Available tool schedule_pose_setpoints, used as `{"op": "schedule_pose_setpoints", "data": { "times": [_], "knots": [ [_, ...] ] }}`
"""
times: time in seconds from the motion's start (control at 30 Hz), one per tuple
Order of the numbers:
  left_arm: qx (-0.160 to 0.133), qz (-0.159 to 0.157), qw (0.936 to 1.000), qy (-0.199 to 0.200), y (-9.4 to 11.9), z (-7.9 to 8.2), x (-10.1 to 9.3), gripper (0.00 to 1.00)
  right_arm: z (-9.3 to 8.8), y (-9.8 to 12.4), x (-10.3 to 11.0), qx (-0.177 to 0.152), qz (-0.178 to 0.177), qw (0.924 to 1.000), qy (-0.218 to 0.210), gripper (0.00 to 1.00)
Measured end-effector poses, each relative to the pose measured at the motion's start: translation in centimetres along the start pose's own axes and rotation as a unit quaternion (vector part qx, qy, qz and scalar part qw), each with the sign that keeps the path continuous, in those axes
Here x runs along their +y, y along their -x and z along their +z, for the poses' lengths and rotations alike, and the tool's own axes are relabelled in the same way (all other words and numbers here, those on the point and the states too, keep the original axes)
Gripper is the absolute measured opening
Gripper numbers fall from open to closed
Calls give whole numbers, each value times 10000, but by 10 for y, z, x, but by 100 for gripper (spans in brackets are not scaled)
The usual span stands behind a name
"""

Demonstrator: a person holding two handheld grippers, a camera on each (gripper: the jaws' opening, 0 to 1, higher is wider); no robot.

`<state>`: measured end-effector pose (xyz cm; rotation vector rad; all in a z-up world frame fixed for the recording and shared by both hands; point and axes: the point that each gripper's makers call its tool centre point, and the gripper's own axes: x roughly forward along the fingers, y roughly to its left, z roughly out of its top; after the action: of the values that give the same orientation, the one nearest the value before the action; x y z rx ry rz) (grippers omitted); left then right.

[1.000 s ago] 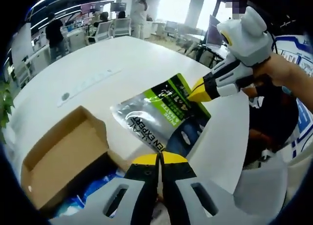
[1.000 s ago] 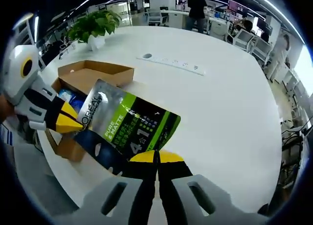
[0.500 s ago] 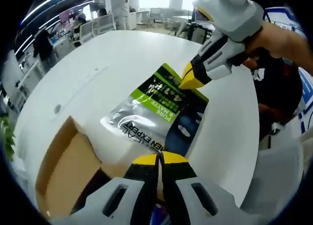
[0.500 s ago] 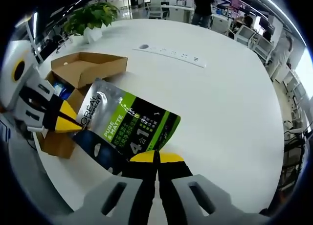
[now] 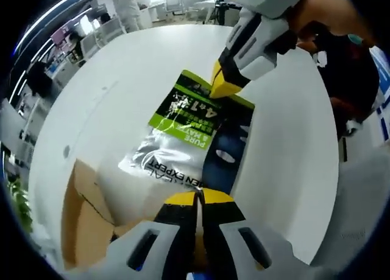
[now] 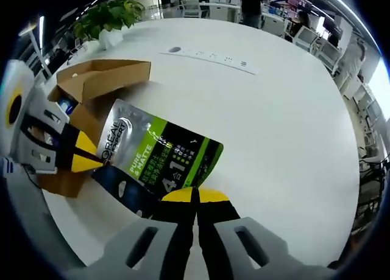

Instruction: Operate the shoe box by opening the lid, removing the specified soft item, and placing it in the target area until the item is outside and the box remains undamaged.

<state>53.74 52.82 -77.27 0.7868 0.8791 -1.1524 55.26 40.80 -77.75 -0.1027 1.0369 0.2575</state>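
Both the left gripper (image 5: 196, 198) and the right gripper (image 6: 196, 196), jaws closed, pinch opposite ends of the pouch (image 6: 155, 161) above the table (image 6: 286, 122), the open box (image 6: 91, 85) beyond the left gripper.

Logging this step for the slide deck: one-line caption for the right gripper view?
Both grippers, right and left, hold the pouch above the white table, beside the open box.

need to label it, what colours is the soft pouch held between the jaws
The soft foil pouch is silver, lime green and black with white lettering, clearest in the right gripper view.
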Motion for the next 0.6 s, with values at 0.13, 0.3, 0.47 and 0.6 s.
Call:
{"op": "schedule_pose_setpoints", "data": {
  "times": [0.13, 0.3, 0.47, 0.6],
  "knots": [
    [80, 54, 9998, -175, -6, -2, 0, 0, -4, -4, -1, -8, 23, 10000, -32, 0],
    [176, 123, 9986, -487, -14, -4, 1, 0, -7, -10, -3, -53, 41, 10000, -10, 0],
    [241, 135, 9973, -685, -19, -5, 0, 0, -7, -13, -5, -128, 24, 9999, -8, 0],
    [283, 161, 9963, -792, -23, -8, 2, 0, -8, -17, -6, -162, 24, 9999, -7, 0]
  ]
}}
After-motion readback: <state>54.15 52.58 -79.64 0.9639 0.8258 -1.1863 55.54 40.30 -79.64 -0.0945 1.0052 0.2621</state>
